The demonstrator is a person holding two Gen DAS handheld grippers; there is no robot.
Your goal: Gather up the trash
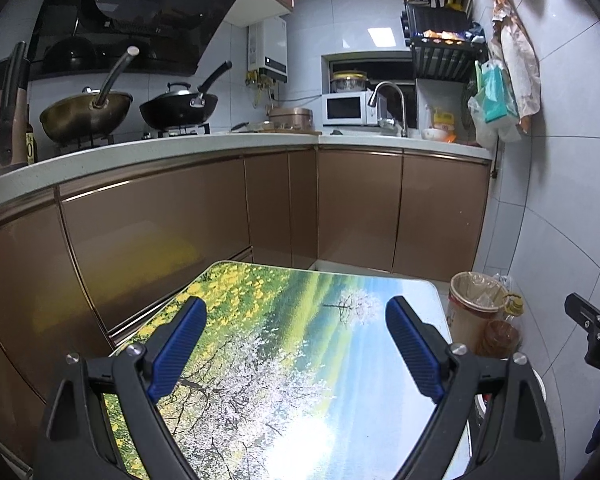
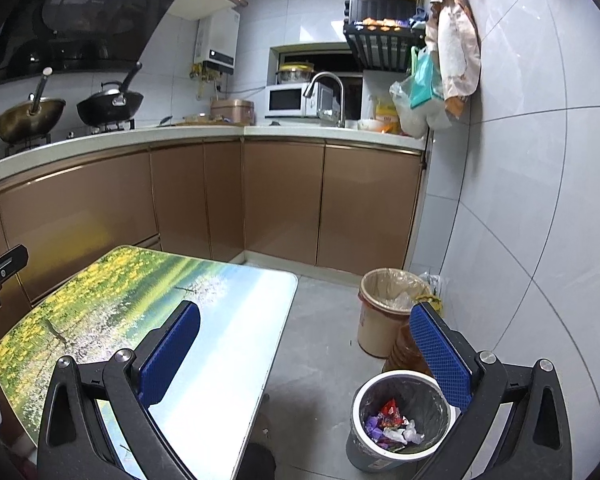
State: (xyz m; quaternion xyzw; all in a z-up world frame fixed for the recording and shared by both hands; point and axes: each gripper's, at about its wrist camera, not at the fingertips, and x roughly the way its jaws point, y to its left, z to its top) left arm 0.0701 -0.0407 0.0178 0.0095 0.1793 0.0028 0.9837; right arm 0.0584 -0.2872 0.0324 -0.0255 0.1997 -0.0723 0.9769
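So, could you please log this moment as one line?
left gripper: open, empty | right gripper: open, empty | table: bare | wrappers: in grey bin

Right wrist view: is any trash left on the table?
No, the table top shows only its printed landscape, while wrappers lie inside the grey bin on the floor.

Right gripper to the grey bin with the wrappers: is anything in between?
Nothing visible. The right gripper is open and empty above the floor, with the grey bin just below its right finger. The table edge lies to the left, clear of that path.
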